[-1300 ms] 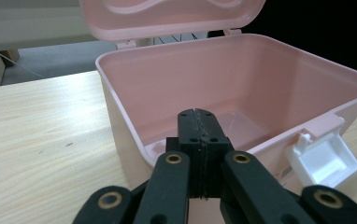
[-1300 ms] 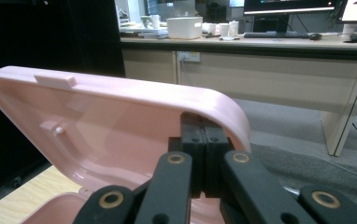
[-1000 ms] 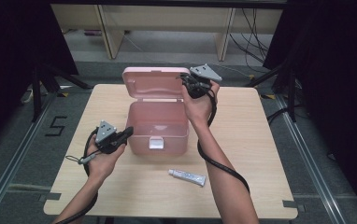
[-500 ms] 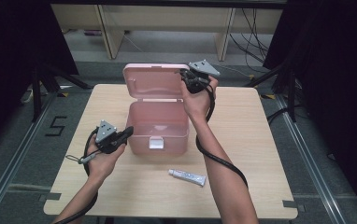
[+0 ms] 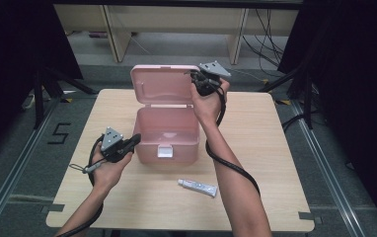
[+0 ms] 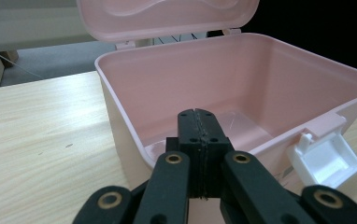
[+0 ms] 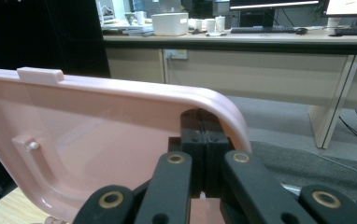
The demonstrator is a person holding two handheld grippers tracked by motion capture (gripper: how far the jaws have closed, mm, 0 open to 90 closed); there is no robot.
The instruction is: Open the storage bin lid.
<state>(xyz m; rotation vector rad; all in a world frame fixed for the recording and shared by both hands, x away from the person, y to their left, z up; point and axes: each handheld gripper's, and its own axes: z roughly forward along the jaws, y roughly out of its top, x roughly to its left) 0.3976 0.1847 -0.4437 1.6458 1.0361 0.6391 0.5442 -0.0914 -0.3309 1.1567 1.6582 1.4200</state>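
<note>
One pink box (image 5: 167, 133) stands open mid-table (image 5: 275, 148), its lid (image 5: 164, 84) raised upright at the back. The right gripper (image 5: 200, 79), jaws clenched on nothing, has its tips tucked behind the lid's upper corner. The left gripper (image 5: 134, 138), likewise clenched and empty, rests its tips at the box's near left rim; a small tube (image 5: 197, 187) lies just in front.

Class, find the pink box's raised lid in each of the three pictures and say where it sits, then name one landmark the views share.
High view: the lid stands upright at upper centre, behind the box body, with the right gripper at its right corner.
Left gripper view: it runs along the top edge, above the open box.
Right gripper view: it spans the left and centre, its inner face towards the camera.
Shared landmark: the wooden table.
</note>
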